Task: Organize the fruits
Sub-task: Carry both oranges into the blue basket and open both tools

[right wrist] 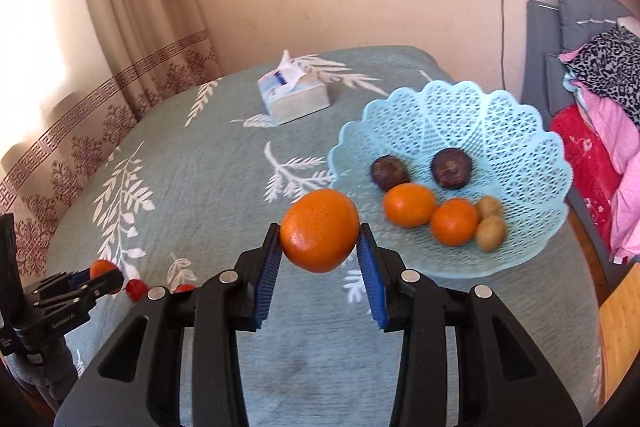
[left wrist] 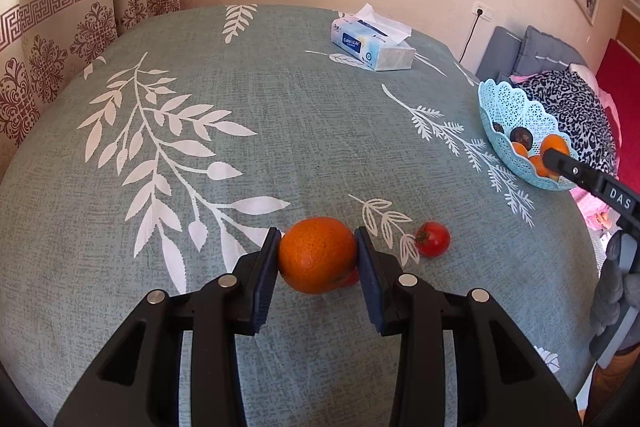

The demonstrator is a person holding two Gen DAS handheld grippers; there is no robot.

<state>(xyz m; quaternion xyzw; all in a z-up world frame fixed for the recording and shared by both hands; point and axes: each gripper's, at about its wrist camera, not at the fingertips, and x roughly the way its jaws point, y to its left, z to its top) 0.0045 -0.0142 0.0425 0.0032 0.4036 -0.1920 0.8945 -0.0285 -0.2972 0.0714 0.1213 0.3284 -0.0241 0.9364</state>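
My left gripper [left wrist: 317,233] is shut on an orange [left wrist: 316,259] resting on the leaf-patterned tablecloth [left wrist: 240,147]. A red tomato [left wrist: 433,239] lies just right of it, and another red fruit [left wrist: 351,279] peeks out from behind the orange. My right gripper [right wrist: 319,229] is shut on a second orange [right wrist: 319,233], held in the air just left of the light-blue lace basket [right wrist: 500,115]. Inside the basket lie two oranges [right wrist: 409,205], two dark round fruits [right wrist: 452,169] and two small brown fruits [right wrist: 491,233]. In the left wrist view a finger [left wrist: 568,169] of the right gripper crosses the basket's front.
A tissue box [left wrist: 372,45] stands at the far side of the table. Patterned curtains [left wrist: 60,59] hang to the left. A grey bed with pink and leopard-print bedding [right wrist: 600,107] lies to the right past the table edge, close behind the basket.
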